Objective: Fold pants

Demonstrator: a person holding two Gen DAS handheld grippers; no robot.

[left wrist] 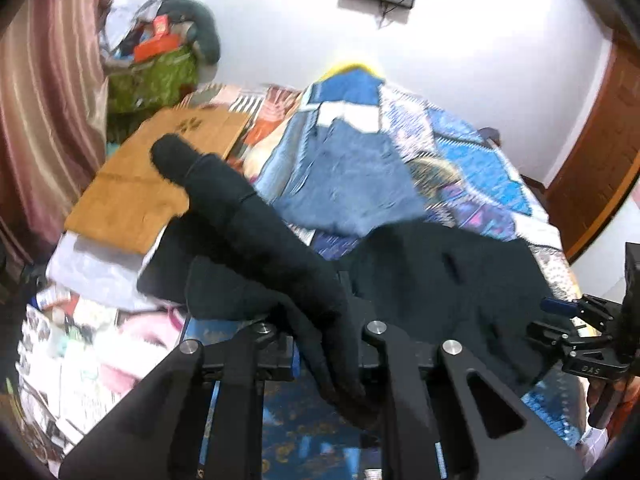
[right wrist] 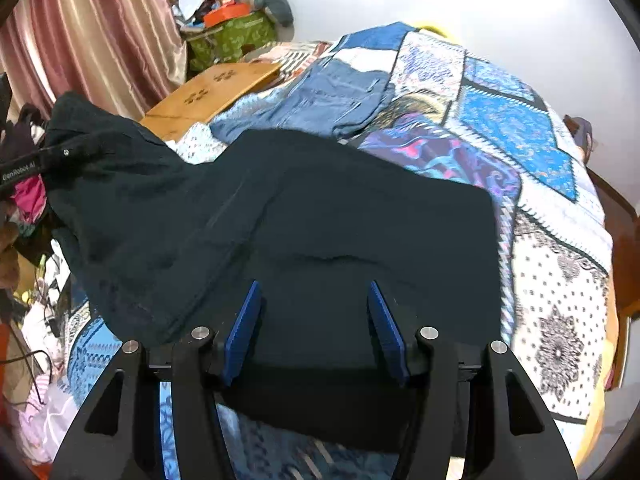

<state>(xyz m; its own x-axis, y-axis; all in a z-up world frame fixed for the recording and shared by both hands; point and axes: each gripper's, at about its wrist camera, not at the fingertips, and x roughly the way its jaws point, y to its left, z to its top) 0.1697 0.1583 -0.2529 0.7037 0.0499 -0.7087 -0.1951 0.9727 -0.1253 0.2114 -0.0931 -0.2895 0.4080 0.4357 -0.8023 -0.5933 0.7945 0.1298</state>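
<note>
Jaws: my left gripper (left wrist: 320, 344) clamps a bunched end of the black pants (right wrist: 320, 216), right gripper (right wrist: 314, 320) spread wide, holding nothing | pants draped across the bed (right wrist: 560, 300), below the jeans (right wrist: 340, 96) | soft, limp, light; grip at hems.

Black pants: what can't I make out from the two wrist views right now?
- Left wrist: the left gripper fingertips are buried under the black pants; grip unconfirmed.
- Right wrist: the pants' near hem is hidden behind the right gripper.
- Left wrist: blue jeans are motion-blurred.
</note>
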